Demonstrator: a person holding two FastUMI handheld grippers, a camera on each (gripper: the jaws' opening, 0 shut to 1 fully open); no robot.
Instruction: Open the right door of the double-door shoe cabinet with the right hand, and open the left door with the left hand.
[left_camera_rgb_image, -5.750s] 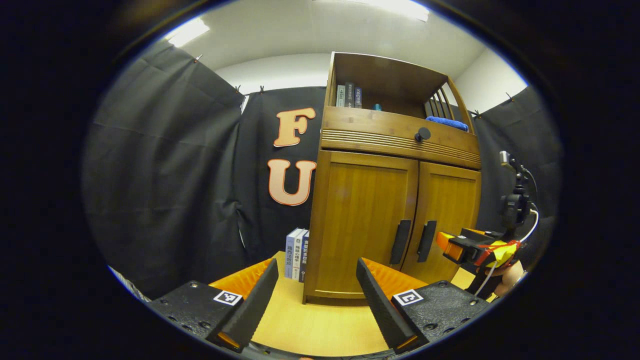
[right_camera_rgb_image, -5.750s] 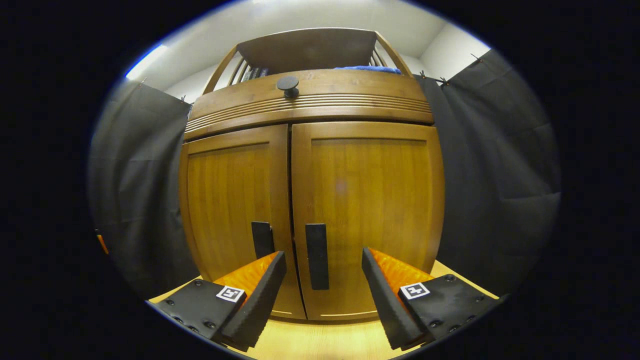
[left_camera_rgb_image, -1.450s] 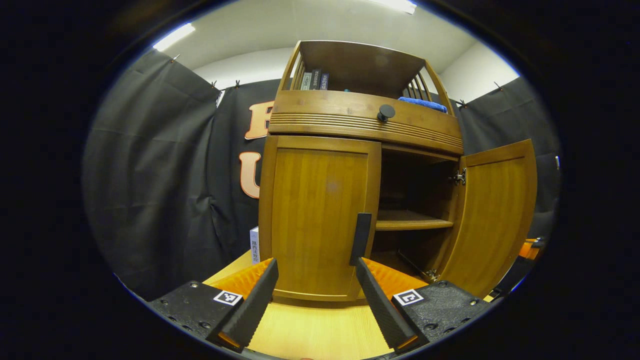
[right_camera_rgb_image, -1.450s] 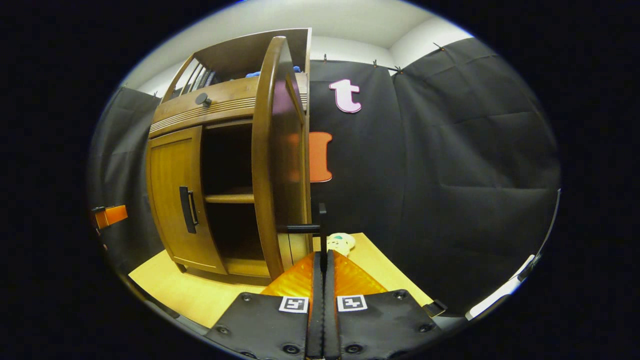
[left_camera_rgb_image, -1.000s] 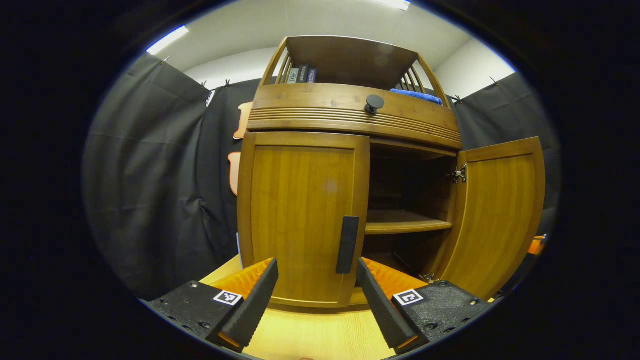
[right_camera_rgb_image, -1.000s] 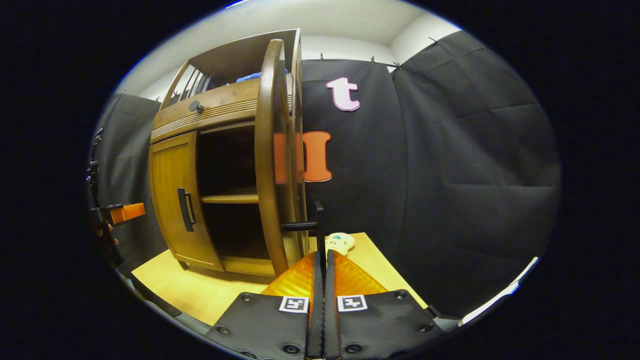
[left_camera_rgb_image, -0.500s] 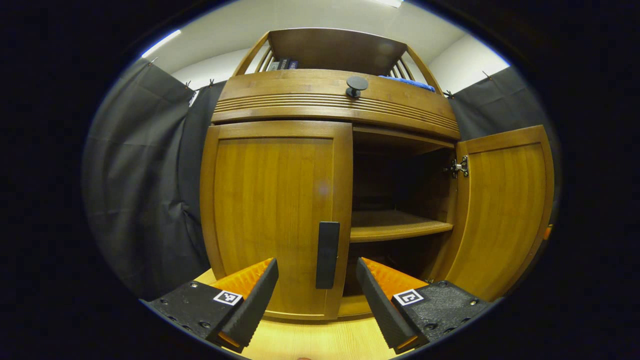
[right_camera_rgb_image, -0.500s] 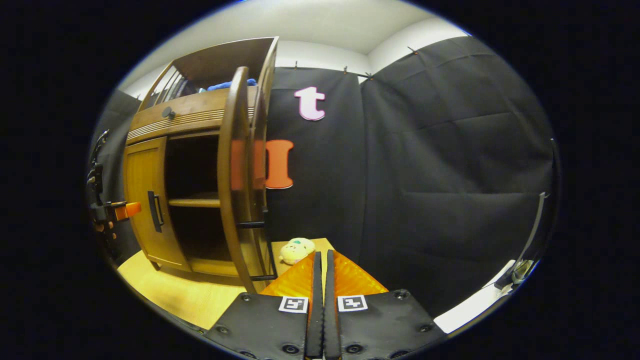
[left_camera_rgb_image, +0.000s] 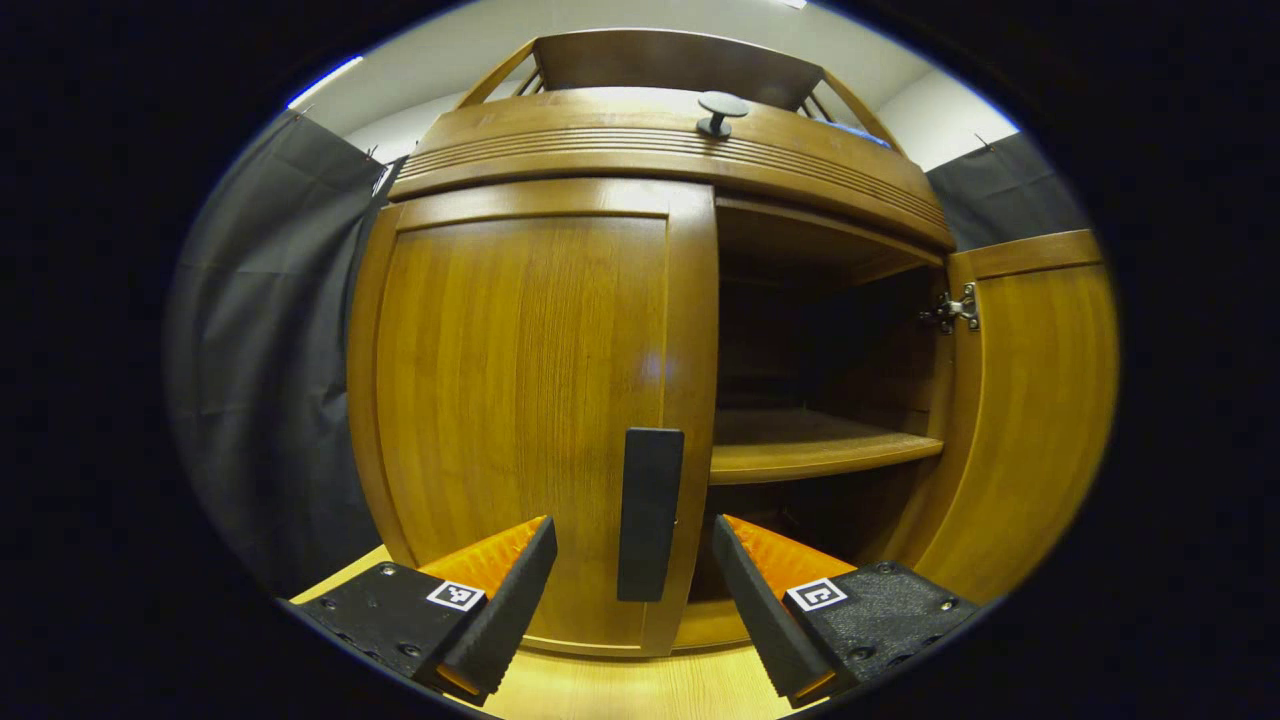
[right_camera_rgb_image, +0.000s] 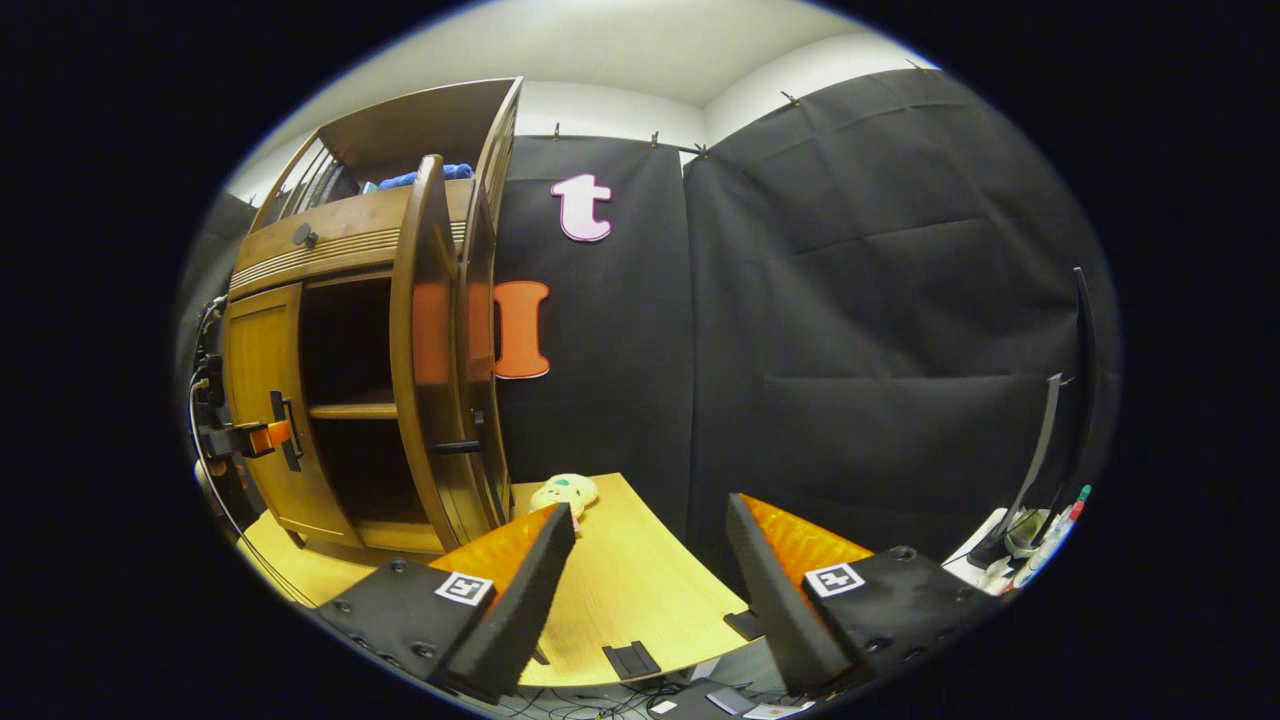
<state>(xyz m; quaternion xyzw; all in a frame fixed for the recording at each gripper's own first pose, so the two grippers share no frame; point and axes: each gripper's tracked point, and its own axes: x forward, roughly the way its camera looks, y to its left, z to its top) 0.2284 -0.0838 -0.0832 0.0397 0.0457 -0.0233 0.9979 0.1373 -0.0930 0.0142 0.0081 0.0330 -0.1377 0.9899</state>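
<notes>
The left gripper view faces the shoe cabinet (left_camera_rgb_image: 560, 340) close and low — the right gripper view looks from farther off past its right side (right_camera_rgb_image: 350, 350), sharing the open interior.

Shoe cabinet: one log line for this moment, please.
right door open | left door closed | left hand-held gripper open, straddling left handle | right hand-held gripper open, clear
</notes>
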